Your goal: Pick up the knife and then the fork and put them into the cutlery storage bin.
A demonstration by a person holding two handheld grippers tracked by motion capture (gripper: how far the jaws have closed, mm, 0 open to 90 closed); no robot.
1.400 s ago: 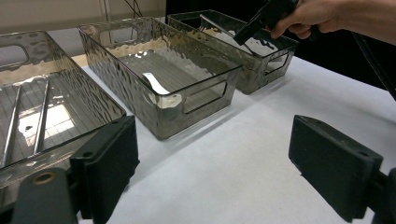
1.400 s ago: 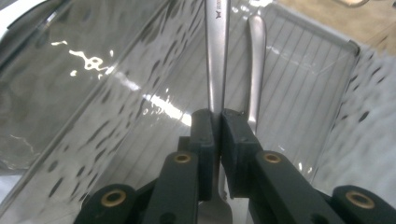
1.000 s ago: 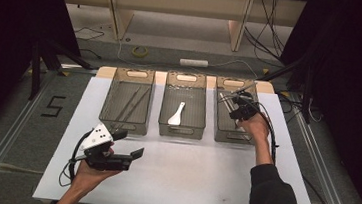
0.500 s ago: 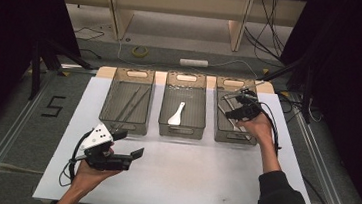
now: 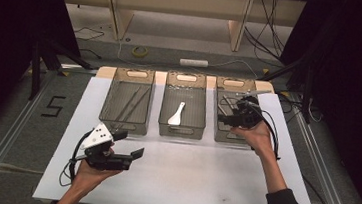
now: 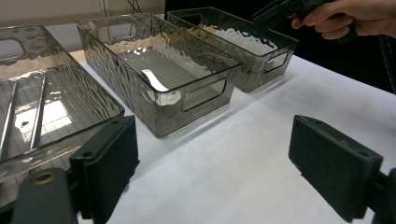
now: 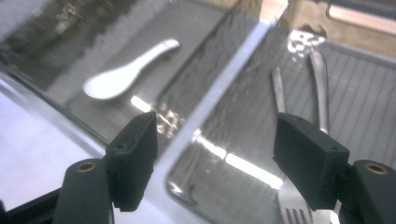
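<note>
A: Start at the right gripper [image 7: 215,158]. How do its jaws stand?

B: Wide apart, having just been opening, with nothing between the pads. They hover over the right-hand smoked clear plastic bin [image 5: 231,118]. Directly under them, on that bin's ribbed floor, lies a shiny steel fork [image 7: 299,205], tines toward the camera, with the handle of a second steel utensil [image 7: 279,88] just beside it.

A: How would the fork handle?

B: My guess: stiff, fairly light, and slippery on the polished metal. It lies flat, so the pads would have to straddle the narrow handle across its width, near the middle for balance. A grip close to the tines would likely let it swing.

A: And the other hand?

B: The left gripper [image 5: 132,145] is held over the white table sheet [image 5: 201,179], well apart from that right-hand bin, its jaws also spread with nothing in them.

A: What else is near the bin?

B: The middle smoked bin [image 5: 183,111] beside it holds a white ceramic soup spoon [image 5: 176,114]. The far-left smoked bin [image 5: 128,104] holds long thin metal rods, perhaps chopsticks [image 5: 131,104].

A: Anything unclear?

B: The right gripper view is blurred, the fork's tines are cut off at the bottom edge, and I cannot tell what the second utensil's working end is. From above, the hand covers most of that bin's contents.
</note>
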